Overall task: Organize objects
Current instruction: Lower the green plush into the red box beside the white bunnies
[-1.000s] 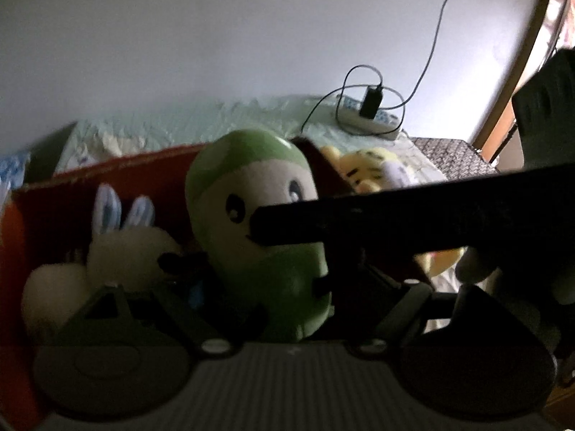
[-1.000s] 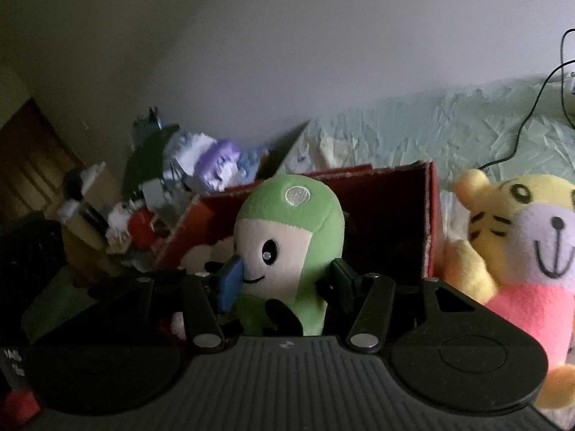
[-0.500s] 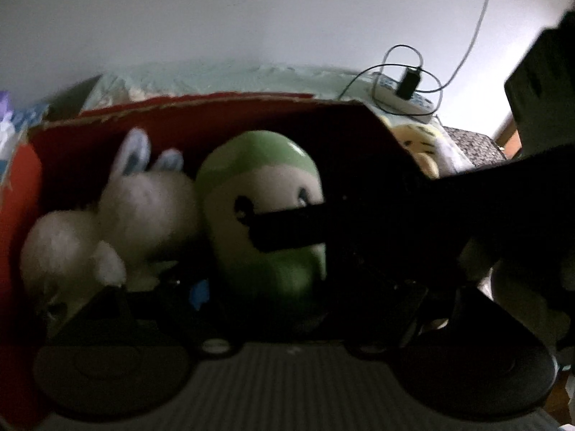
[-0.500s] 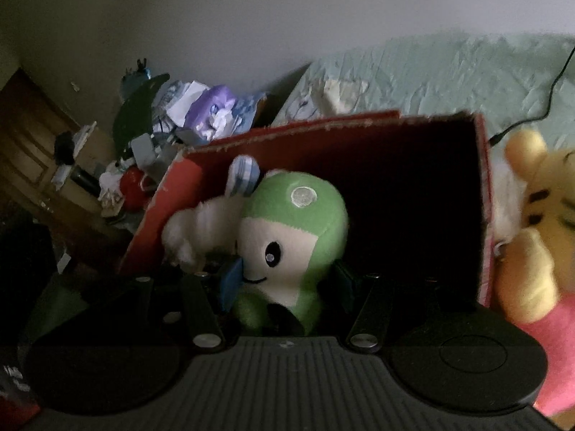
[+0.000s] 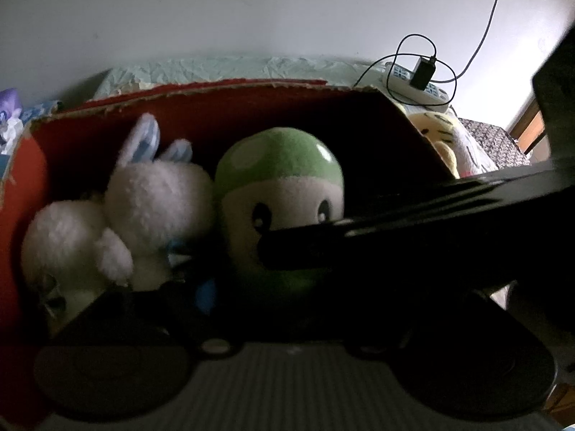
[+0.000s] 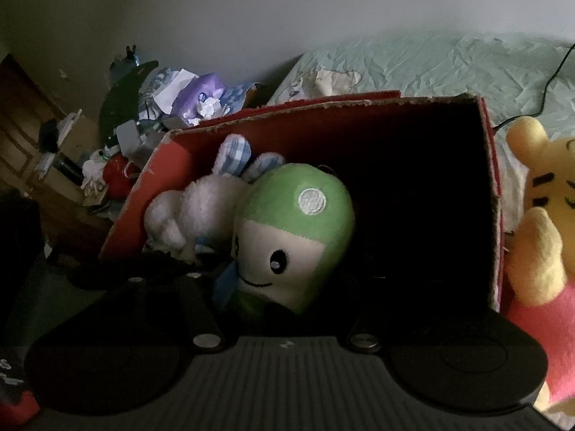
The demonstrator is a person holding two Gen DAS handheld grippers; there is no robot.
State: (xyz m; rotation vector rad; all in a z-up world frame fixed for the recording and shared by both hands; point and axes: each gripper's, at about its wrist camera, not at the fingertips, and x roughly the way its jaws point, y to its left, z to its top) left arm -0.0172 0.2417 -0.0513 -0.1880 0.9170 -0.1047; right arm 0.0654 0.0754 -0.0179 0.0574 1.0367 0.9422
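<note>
Inside the red cardboard box (image 6: 359,133), the right hand-held gripper (image 6: 284,287) pinches a green-capped plush doll (image 6: 298,237), lowering it beside a white plush rabbit (image 6: 201,208) at nine o'clock; the left hand-held gripper's state is indiscernible.

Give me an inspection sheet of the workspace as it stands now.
Surface: pale green crumpled bed cover.
Job's things: green plush inside red box, beside white bunny plush; yellow tiger plush outside the box.
Clutter: pile of papers and packets by the wall.
Grippers: right claw shut on green plush; left claw in shadow, state unclear.
Cables: charger plugged into power strip, lead looped.
Surroundings: plain wall, dim light.
</note>
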